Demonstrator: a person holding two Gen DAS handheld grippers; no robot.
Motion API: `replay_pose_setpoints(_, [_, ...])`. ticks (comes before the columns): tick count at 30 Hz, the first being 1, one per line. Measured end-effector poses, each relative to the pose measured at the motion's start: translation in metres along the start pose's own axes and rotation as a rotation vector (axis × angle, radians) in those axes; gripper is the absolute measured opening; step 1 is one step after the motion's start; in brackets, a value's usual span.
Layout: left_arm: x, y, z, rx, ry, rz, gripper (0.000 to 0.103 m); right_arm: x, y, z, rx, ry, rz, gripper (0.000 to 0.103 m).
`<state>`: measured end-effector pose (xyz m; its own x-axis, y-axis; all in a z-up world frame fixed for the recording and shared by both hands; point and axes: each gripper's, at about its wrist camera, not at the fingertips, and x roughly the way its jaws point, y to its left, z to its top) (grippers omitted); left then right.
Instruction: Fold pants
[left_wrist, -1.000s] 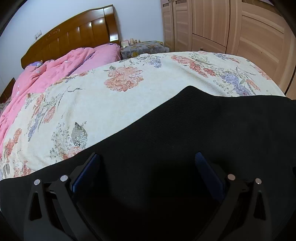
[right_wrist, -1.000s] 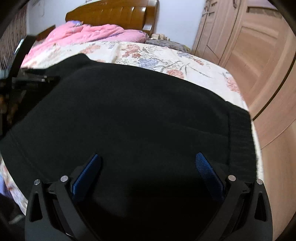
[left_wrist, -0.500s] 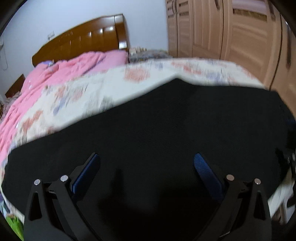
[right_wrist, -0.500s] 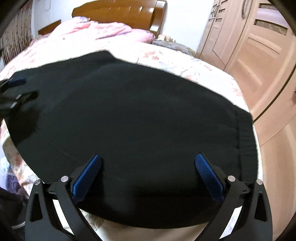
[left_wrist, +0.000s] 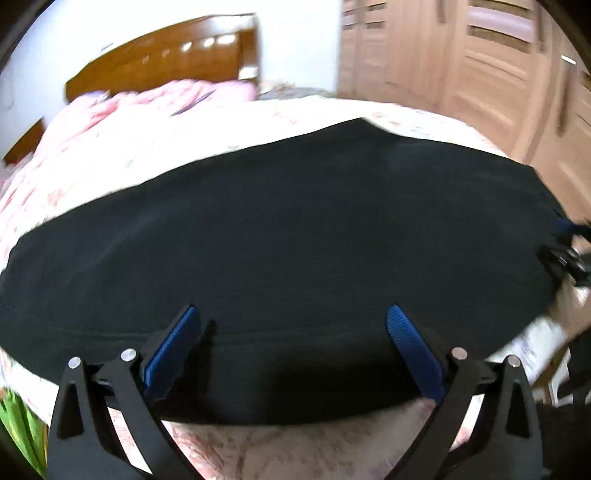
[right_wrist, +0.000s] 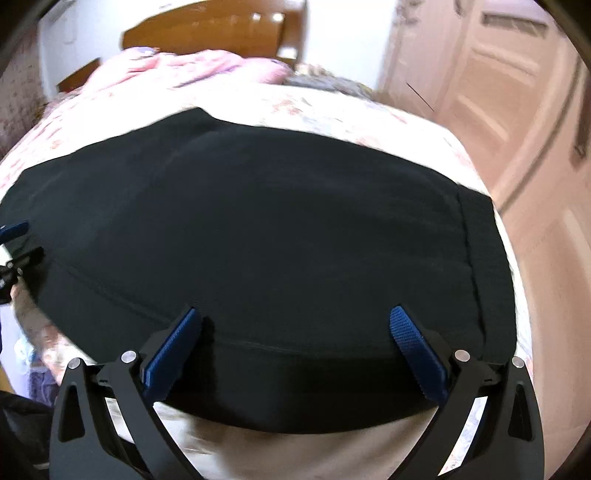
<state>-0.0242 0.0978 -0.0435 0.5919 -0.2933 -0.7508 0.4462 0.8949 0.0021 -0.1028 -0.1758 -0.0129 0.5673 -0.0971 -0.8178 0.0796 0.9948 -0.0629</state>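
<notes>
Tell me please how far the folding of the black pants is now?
Done: the black pants lie flat on the floral bedspread, apparently folded leg on leg, waistband at the right. In hand: nothing; the left claw and right claw are both open above the near edge. Left: the folds across the length.

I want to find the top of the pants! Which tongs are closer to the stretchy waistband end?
The right tongs. The black pants' ribbed waistband runs beside their right finger; the left tongs show only plain fabric.
</notes>
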Motion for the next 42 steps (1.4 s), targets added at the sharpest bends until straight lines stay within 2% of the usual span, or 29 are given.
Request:
replay_pose_setpoints(2, [-0.004, -0.008, -0.003, 0.039, -0.009, -0.01, 0.101, 0.001, 0.019, 0.003, -0.032, -0.021, 0.056, 0.098])
replay_pose_setpoints(5, [0.006, -0.022, -0.009, 0.11, 0.024, 0.043, 0.102, 0.012, 0.046, 0.003, -0.112, -0.008, 0.089, 0.098])
replay_pose_setpoints(7, [0.009, -0.018, -0.014, 0.076, 0.015, 0.02, 0.102, 0.019, 0.049, -0.004, -0.141, -0.006, 0.086, 0.098])
replay_pose_setpoints(9, [0.011, -0.017, -0.014, 0.086, 0.013, 0.013, 0.102, 0.016, 0.038, -0.012, -0.125, -0.037, 0.127, 0.098])
replay_pose_setpoints(12, [0.011, -0.018, -0.011, 0.08, 0.027, 0.022, 0.102, 0.012, 0.033, -0.013, -0.132, -0.033, 0.129, 0.098])
replay_pose_setpoints(14, [0.006, -0.023, -0.006, 0.082, 0.022, 0.039, 0.101, 0.004, 0.031, -0.01, -0.129, -0.034, 0.083, 0.098])
replay_pose_setpoints(16, [-0.005, -0.037, -0.001, 0.126, -0.026, 0.014, 0.101, -0.003, 0.025, -0.007, -0.134, -0.079, 0.047, 0.098])
replay_pose_setpoints(18, [-0.005, -0.054, 0.005, 0.173, -0.041, 0.003, 0.101, 0.003, 0.006, -0.007, -0.117, -0.079, -0.017, 0.098])
replay_pose_setpoints(19, [-0.001, -0.06, 0.008, 0.191, -0.033, 0.001, 0.101, 0.008, -0.005, -0.005, -0.091, -0.073, -0.009, 0.098])
replay_pose_setpoints(22, [0.02, -0.078, 0.011, 0.232, 0.024, 0.018, 0.102, 0.019, -0.049, -0.012, 0.079, -0.046, 0.106, 0.098])
replay_pose_setpoints(23, [0.022, -0.077, 0.011, 0.22, 0.026, 0.011, 0.102, 0.015, -0.054, -0.016, 0.071, -0.061, 0.106, 0.098])
replay_pose_setpoints(26, [0.026, -0.064, 0.015, 0.124, 0.082, -0.053, 0.102, 0.011, -0.056, -0.017, 0.051, -0.028, 0.106, 0.098])
replay_pose_setpoints(28, [0.019, -0.059, 0.02, 0.096, 0.061, -0.027, 0.101, 0.008, -0.053, -0.007, 0.038, -0.026, 0.076, 0.098])
replay_pose_setpoints(29, [0.015, -0.058, 0.025, 0.096, 0.046, -0.024, 0.101, 0.001, -0.057, -0.002, 0.026, -0.061, 0.031, 0.098])
replay_pose_setpoints(31, [0.012, -0.063, 0.041, 0.096, 0.021, -0.041, 0.101, 0.002, -0.064, 0.015, 0.029, -0.102, 0.012, 0.098])
replay_pose_setpoints(33, [0.018, -0.067, 0.057, 0.096, 0.019, -0.05, 0.101, 0.012, -0.074, 0.038, 0.052, -0.106, -0.007, 0.098])
replay_pose_setpoints(38, [0.058, -0.075, 0.124, 0.09, -0.014, -0.034, 0.101, 0.049, -0.079, 0.099, 0.02, -0.071, -0.032, 0.098])
replay_pose_setpoints(40, [0.086, -0.071, 0.151, 0.033, 0.009, -0.066, 0.101, 0.06, -0.077, 0.105, 0.021, -0.05, -0.032, 0.098])
replay_pose_setpoints(42, [0.11, -0.07, 0.166, 0.012, 0.032, -0.092, 0.101, 0.085, -0.079, 0.105, 0.034, 0.007, -0.049, 0.098])
